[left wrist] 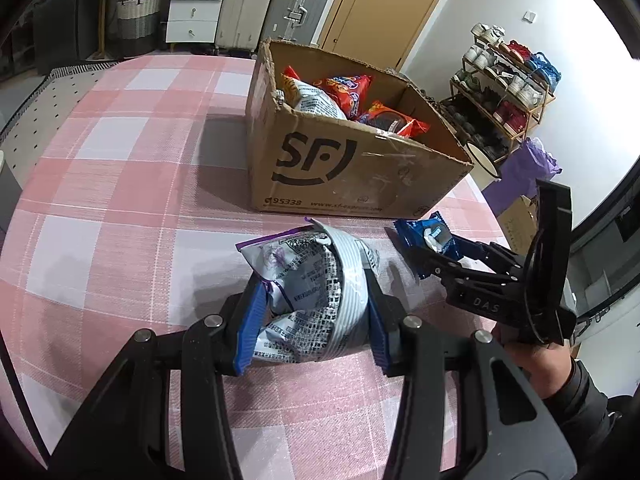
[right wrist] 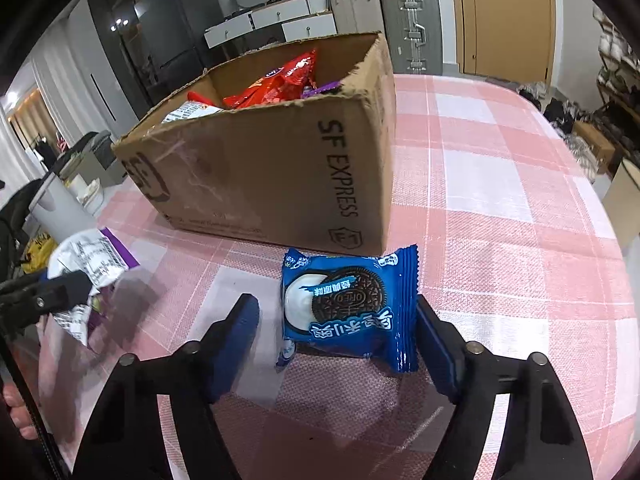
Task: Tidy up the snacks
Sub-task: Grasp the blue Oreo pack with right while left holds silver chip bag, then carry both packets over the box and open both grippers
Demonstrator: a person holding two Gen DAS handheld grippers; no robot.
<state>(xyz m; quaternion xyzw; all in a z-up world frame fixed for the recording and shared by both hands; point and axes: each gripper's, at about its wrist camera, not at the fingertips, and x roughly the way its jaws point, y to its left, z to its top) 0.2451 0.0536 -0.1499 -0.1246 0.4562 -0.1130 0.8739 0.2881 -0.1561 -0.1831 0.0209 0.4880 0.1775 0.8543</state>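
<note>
My left gripper [left wrist: 314,304] is shut on a crumpled silver snack bag [left wrist: 308,272] with purple trim, held just over the pink checked tablecloth [left wrist: 120,160]. The right wrist view shows that bag [right wrist: 92,256] at the far left. A blue Oreo packet [right wrist: 348,308] lies flat on the cloth in front of the SF cardboard box [right wrist: 260,168]. My right gripper [right wrist: 336,320] straddles the packet. Its right finger is at the packet's edge and its left finger stands clear, so it is open. The box [left wrist: 340,168] holds red snack packets [left wrist: 348,88] and another silver bag.
The table's right edge runs close past the box, with a white mug [left wrist: 484,160] near it. Beyond stand a shoe rack [left wrist: 504,92], suitcases [left wrist: 300,4], white drawers [left wrist: 196,8] and a wooden door [left wrist: 384,4]. A person's hand [left wrist: 532,356] holds the right gripper.
</note>
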